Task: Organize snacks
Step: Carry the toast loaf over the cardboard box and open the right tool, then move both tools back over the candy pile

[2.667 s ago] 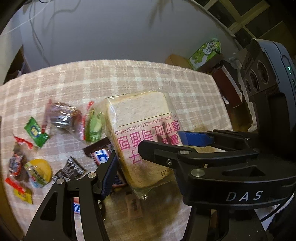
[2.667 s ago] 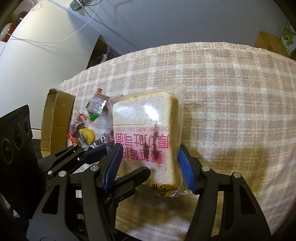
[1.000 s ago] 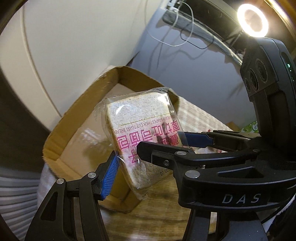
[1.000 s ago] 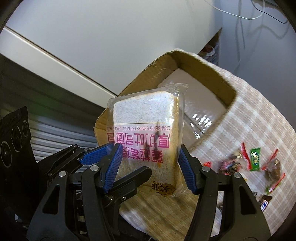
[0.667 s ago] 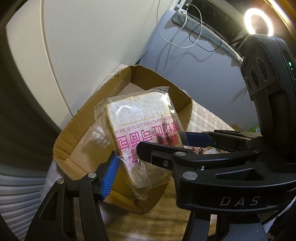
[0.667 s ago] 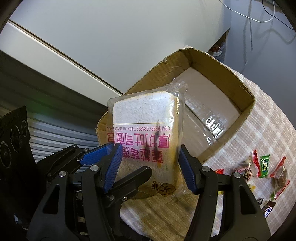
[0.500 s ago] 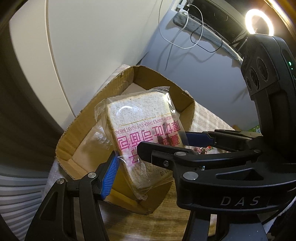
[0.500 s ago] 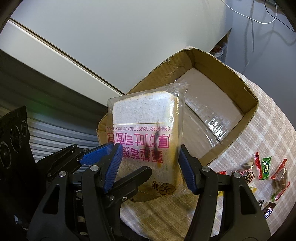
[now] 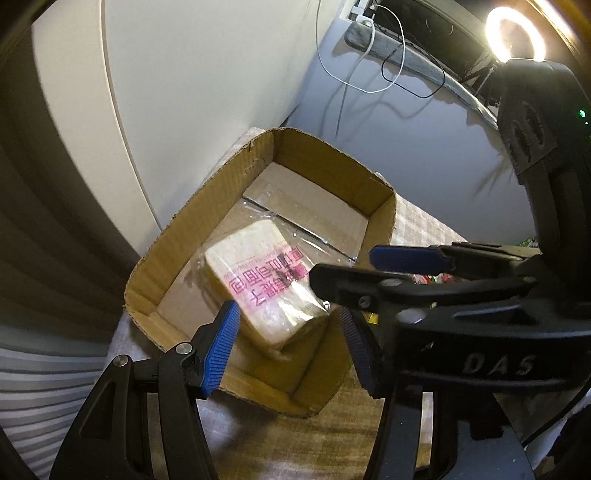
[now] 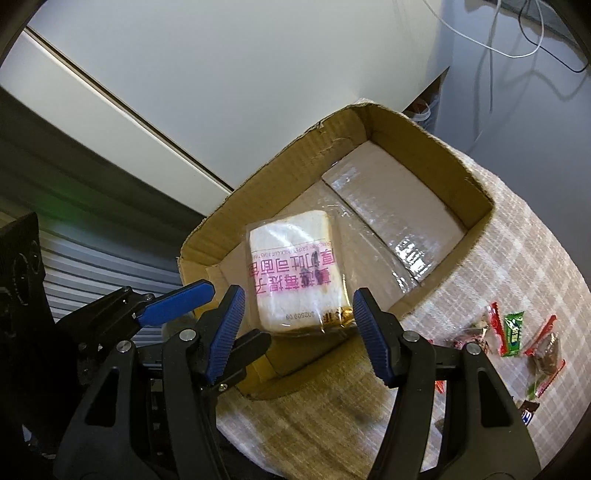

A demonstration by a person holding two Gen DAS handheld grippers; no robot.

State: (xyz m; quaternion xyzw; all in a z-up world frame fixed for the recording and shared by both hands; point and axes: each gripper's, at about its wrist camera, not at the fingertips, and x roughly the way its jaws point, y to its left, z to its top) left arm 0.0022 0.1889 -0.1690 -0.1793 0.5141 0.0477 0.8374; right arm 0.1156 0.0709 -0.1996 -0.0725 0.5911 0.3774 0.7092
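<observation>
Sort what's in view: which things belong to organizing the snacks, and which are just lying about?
Job: bagged toast bread, lying in the cardboard box; wrapped candies on the tablecloth.

Lying about: ring light; white cable.

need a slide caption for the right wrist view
Bagged bread lies in the cardboard box, free of the open right claw above it; candies wait on the tablecloth.
</observation>
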